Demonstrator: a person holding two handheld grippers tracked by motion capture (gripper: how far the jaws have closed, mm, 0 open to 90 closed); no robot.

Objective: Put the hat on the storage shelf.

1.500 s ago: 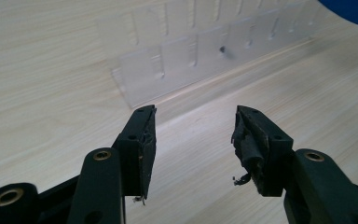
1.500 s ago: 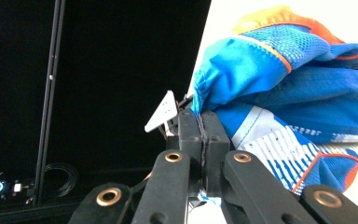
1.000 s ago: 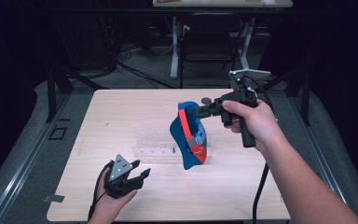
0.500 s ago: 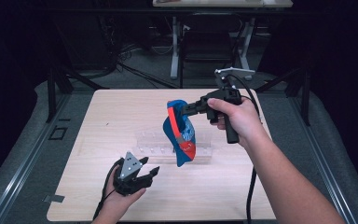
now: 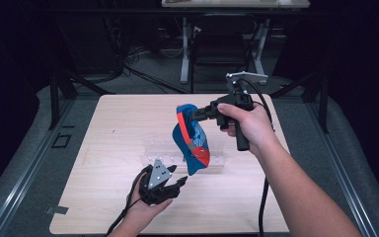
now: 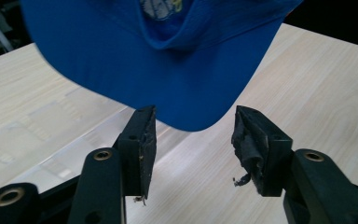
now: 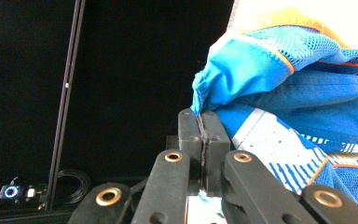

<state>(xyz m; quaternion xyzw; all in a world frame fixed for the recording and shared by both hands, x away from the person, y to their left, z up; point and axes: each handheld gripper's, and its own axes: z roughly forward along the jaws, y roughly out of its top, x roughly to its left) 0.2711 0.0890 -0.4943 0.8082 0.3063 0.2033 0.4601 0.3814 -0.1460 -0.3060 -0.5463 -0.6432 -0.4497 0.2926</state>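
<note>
A blue cap point(image 5: 190, 143) with red trim hangs in the air over the middle of the wooden table point(image 5: 113, 128). My right gripper point(image 5: 193, 114) is shut on its upper edge; in the right gripper view the jaws pinch the blue mesh fabric point(image 7: 242, 60) with my right gripper point(image 7: 201, 116) closed tight. My left gripper point(image 5: 175, 175) is low at the front, open, just below and left of the cap's brim. In the left gripper view the brim point(image 6: 168, 70) hangs right above the gap of my left gripper point(image 6: 193, 135), apart from both pads.
A clear plastic tray point(image 5: 177, 153) lies flat on the table under the cap. Beyond the far edge stand metal table legs point(image 5: 185, 49) and cables on a dark floor. Bare wood lies to the left and front right.
My right gripper has carried the cap leftward and slightly toward the front. My left gripper has moved right and forward, coming under the brim.
</note>
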